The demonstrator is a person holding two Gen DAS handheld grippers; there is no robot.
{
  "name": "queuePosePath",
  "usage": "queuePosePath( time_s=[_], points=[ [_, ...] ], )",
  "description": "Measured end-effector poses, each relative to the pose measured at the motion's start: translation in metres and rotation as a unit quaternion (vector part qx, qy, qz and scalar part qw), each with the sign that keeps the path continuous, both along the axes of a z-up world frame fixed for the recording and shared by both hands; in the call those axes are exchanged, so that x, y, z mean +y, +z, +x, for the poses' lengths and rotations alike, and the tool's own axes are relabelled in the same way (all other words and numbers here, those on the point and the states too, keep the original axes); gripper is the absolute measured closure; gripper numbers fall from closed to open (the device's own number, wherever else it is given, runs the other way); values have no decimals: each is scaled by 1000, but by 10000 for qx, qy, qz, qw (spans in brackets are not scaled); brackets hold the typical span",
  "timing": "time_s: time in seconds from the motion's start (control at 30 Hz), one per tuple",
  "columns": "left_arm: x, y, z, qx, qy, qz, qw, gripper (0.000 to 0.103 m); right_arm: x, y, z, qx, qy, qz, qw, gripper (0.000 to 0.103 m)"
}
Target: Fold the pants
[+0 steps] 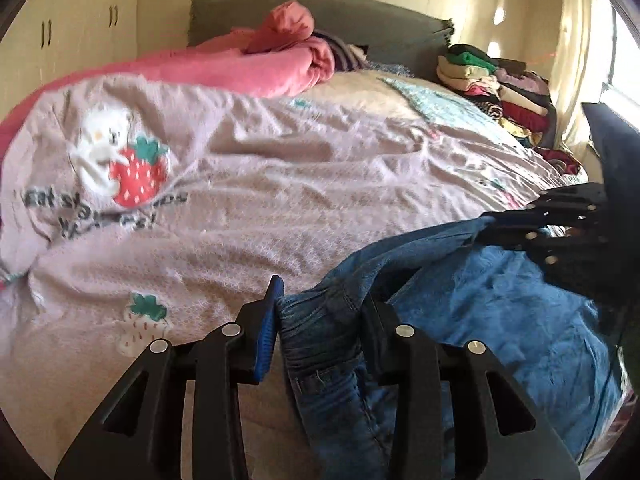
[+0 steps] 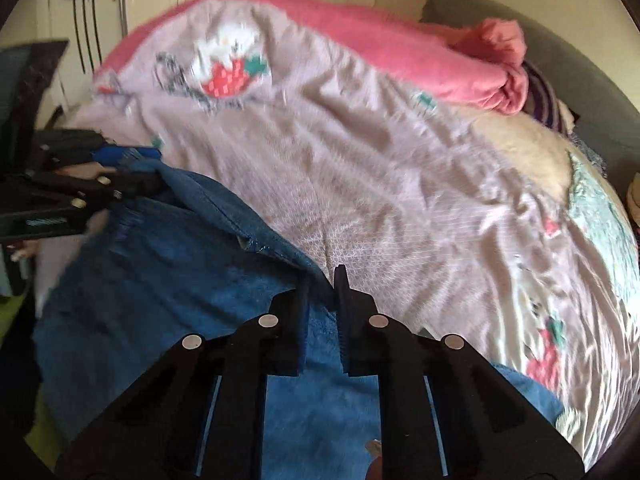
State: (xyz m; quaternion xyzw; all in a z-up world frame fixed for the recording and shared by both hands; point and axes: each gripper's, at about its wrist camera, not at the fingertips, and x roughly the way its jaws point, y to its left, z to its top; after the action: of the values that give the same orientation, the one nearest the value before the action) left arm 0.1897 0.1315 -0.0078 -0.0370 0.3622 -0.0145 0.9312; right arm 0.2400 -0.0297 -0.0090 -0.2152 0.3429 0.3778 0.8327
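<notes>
The left gripper (image 1: 320, 316) has its fingers (image 1: 266, 336) clenched on a thick bunched fold of the jeans (image 1: 500, 320), apparently the waistband. The right gripper (image 2: 322, 312) pinches a thinner denim edge between nearly closed fingers (image 2: 348, 320). The cloth spans between the two grips, its lighter inner side showing, and sags over the near edge of the bed (image 1: 280, 184), close to the near right corner as the left wrist view shows it. Both views are blurred, so seams are hard to read. The right-hand hold looks shallow; if the denim is pulled taut, that edge may slip free and the jeans would collapse unevenly. Laying them out could also ruck the loose lilac bedspread (image 2: 400, 168).
</notes>
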Motion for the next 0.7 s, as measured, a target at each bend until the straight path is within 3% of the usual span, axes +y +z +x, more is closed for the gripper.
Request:
queuePosePath(
  time_s=[0.1, 0.3, 0.47, 0.7],
  points=[
    [-10, 16, -19, -199, -87, 182, 9996, 69, -14, 18, -30, -112, 27, 214, 9997, 99],
    [-22, 26, -66, -398, -275, 125, 9988, 69, -43, 29, -90, -54, 50, 569, 9984, 100],
    [-31, 21, -109, -368, -396, 100, 9985, 69, -56, 18, -147, 239, 215, 664, 9973, 100],
    [-36, -2, -152, 66, -495, 101, 9987, 69, -57, -15, -204, 777, 483, 551, 9943, 100]
  ],
)
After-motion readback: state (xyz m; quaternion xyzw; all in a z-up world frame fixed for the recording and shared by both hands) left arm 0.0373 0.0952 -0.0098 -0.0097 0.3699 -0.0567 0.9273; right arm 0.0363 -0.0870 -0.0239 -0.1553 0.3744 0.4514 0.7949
